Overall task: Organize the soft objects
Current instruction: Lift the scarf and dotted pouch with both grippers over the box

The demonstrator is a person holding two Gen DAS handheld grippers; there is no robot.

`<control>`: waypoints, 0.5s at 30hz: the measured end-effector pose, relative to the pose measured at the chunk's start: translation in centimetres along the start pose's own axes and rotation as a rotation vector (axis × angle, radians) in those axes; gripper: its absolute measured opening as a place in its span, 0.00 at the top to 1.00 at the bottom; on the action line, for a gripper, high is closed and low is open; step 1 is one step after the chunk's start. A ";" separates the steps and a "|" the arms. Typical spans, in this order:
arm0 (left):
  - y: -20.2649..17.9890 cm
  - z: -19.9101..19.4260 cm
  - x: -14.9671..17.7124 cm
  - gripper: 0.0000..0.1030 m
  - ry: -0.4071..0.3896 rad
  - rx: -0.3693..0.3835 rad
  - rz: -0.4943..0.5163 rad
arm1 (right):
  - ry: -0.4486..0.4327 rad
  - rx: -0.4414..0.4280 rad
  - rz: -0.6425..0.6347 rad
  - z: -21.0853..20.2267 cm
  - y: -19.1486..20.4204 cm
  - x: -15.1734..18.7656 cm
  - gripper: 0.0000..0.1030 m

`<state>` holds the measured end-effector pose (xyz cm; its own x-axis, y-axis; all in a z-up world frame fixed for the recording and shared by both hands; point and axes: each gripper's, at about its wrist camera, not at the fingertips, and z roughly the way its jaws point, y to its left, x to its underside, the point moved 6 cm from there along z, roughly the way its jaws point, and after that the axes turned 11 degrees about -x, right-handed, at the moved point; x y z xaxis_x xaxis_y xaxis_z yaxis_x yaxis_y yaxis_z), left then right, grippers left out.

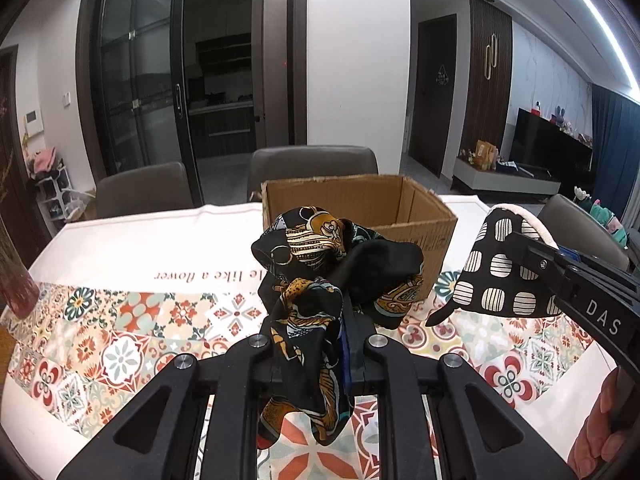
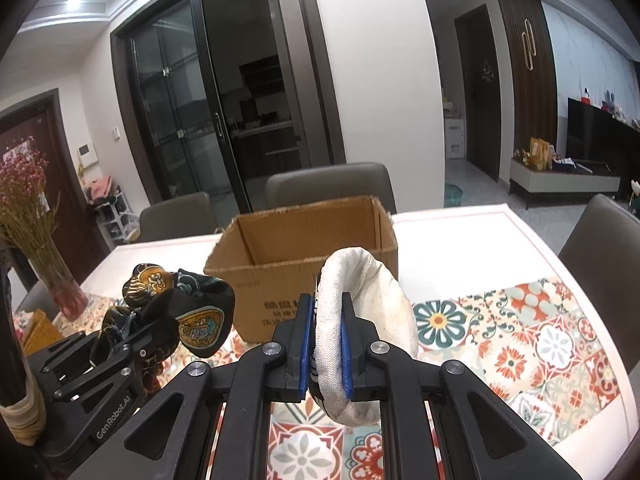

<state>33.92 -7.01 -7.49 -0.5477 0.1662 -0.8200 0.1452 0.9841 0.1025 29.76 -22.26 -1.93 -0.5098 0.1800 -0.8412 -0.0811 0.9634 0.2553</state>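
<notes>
My left gripper [image 1: 316, 320] is shut on a black and gold patterned silk scarf [image 1: 340, 272], bunched up and held above the table; it also shows in the right wrist view [image 2: 176, 308]. My right gripper [image 2: 326, 320] is shut on a padded mitt [image 2: 368, 320], white inside and black with striped squares outside [image 1: 500, 272]. An open cardboard box [image 1: 360, 208] stands just beyond both grippers [image 2: 304, 264]. Its inside looks empty as far as I see.
The table [image 1: 120, 320] has a white and floral tile-pattern cloth. A vase of dried flowers [image 2: 40, 240] stands at the left. Grey chairs [image 1: 312, 164] line the far edge and another chair [image 2: 600, 248] stands at the right.
</notes>
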 end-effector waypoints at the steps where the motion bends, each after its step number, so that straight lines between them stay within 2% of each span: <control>1: 0.0 -0.2 -0.3 0.83 -0.007 -0.002 0.002 | -0.006 -0.001 -0.003 -0.2 0.1 -0.2 0.87; 15: 0.5 -1.9 -3.8 0.83 -0.095 -0.007 0.006 | -0.096 -0.023 -0.032 -2.1 1.0 -3.7 0.87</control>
<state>34.49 -7.07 -3.22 -0.4664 0.1655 -0.8690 0.1422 0.9836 0.1111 29.82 -22.36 2.45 -0.4226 0.1682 -0.8906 -0.1165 0.9644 0.2374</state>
